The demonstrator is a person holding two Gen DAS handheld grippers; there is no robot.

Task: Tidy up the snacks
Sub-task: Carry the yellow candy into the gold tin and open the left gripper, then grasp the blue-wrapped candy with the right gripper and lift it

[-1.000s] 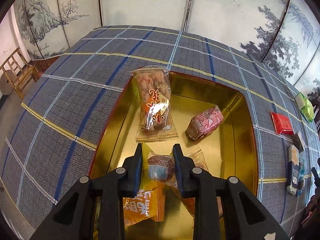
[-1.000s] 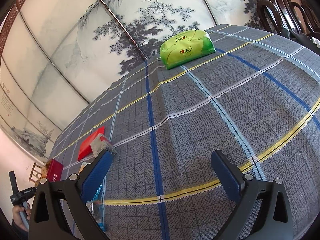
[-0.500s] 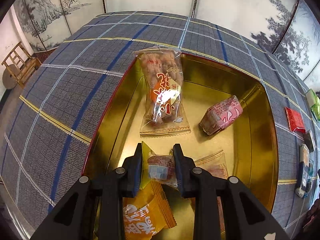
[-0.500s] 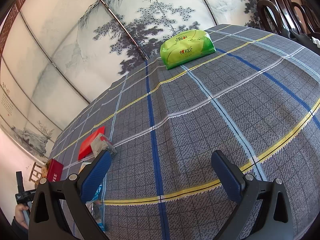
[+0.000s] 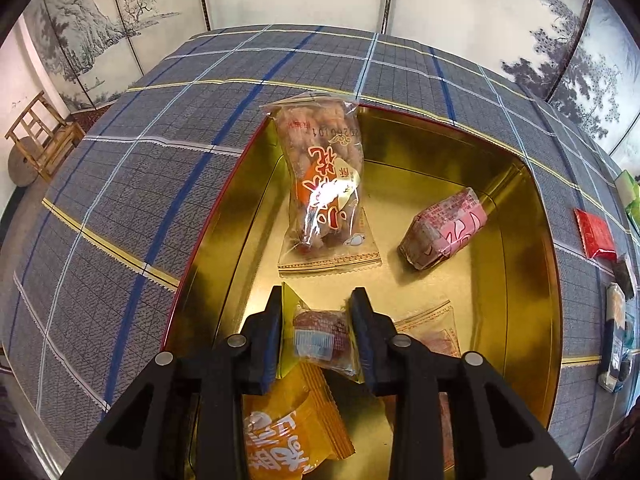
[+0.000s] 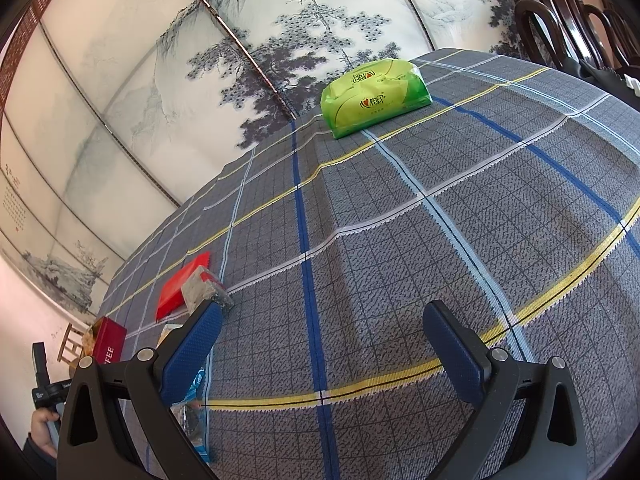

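A gold tin with a red rim (image 5: pixel 516 280) sits on the plaid tablecloth in the left wrist view. Inside lie a long clear peanut bag (image 5: pixel 324 184), a pink packet (image 5: pixel 444 228), an orange packet (image 5: pixel 288 432) and a clear flat packet (image 5: pixel 432 328). My left gripper (image 5: pixel 317 296) hangs low over the tin's near end, jaws opening. A small clear-wrapped brown snack (image 5: pixel 320 336) sits loosely between them, with a gap at the left pad. My right gripper (image 6: pixel 320 320) is open over bare cloth, holding nothing.
A green tissue pack (image 6: pixel 376 96) lies at the far side of the table. A red packet (image 6: pixel 180 288), a grey packet (image 6: pixel 204 288) and a blue-white packet (image 6: pixel 196 396) lie left of my right gripper. Dark chairs (image 6: pixel 568 20) stand at the back right. A person's hand (image 6: pixel 42 424) shows at the lower left.
The left gripper has tipped down closer over the tin. Its jaws have spread a little and the small snack sits looser and lower between them. The right gripper has not moved.
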